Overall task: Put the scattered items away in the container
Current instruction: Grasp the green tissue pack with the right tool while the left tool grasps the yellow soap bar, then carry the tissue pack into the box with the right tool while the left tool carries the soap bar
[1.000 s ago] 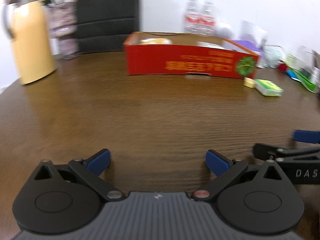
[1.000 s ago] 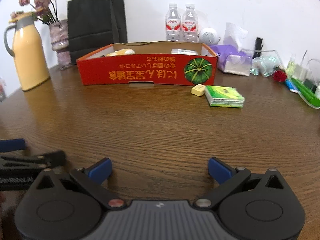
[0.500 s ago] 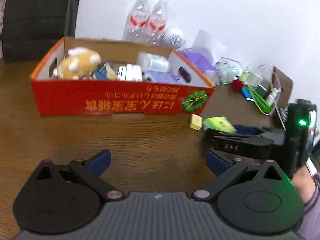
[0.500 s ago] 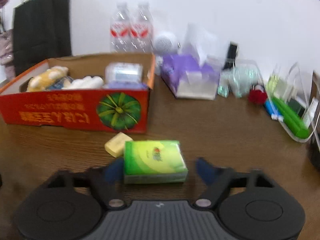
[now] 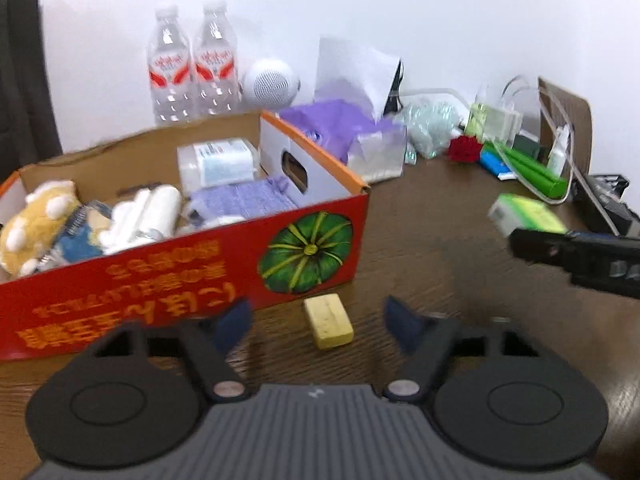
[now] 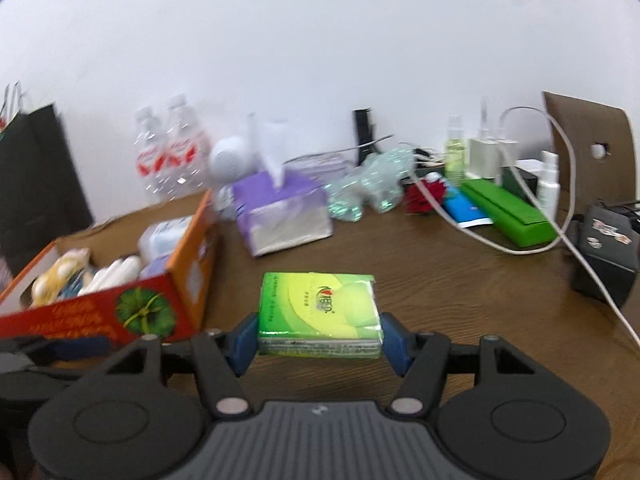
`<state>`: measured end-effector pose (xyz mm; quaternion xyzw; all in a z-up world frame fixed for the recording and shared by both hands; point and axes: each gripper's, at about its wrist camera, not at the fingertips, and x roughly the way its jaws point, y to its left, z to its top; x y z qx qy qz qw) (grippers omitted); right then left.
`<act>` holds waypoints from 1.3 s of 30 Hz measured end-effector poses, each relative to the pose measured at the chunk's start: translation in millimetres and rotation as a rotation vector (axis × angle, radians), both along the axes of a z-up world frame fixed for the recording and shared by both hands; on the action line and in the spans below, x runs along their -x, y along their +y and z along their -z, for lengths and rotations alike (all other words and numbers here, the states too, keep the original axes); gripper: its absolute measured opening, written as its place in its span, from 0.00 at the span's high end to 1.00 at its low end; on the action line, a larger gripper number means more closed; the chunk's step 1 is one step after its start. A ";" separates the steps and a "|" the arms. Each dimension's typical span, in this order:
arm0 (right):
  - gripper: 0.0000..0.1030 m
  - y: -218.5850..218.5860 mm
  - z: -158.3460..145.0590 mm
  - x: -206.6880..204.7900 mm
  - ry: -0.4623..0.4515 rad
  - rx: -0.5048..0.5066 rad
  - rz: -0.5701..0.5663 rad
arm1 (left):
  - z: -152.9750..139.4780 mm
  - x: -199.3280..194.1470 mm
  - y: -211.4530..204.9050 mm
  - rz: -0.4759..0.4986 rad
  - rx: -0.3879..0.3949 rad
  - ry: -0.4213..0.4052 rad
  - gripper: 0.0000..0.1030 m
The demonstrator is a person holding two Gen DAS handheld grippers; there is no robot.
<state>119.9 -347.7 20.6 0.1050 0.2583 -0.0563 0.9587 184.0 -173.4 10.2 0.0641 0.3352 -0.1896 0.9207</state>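
My right gripper (image 6: 318, 330) has the green tissue pack (image 6: 318, 312) squeezed between its two blue pads (image 6: 244, 338), one on each side. The pack is flat and sits just above the brown table (image 6: 440, 280). My left gripper (image 5: 318, 320) is closing right now. A little yellow block (image 5: 328, 321) lies on the table between its blue fingertips (image 5: 236, 322), but they are not touching it; there is a gap on both sides. The block is just in front of the red cardboard box (image 5: 180, 272), near the corner with the green pumpkin picture. Inside the box I see a yellow plush toy (image 5: 36, 228), white rolls (image 5: 144, 216) and a clear packet (image 5: 218, 162). Behind the box stand two water bottles (image 5: 192, 68) and a purple tissue box (image 5: 344, 136). From the left view, the right gripper shows at the right edge with the green pack.
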 end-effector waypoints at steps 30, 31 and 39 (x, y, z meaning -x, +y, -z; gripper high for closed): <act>0.39 150.1 -13.8 193.8 -0.060 0.045 -0.431 | -49.9 280.1 180.3 -0.360 0.240 -0.179 0.77; 0.39 151.4 -13.9 203.8 -0.052 0.048 -0.433 | -50.6 283.5 179.1 -0.342 0.249 -0.175 0.77; 0.39 161.1 -27.6 197.3 -0.058 0.067 -0.430 | -65.0 263.0 188.7 -0.337 0.264 -0.217 0.77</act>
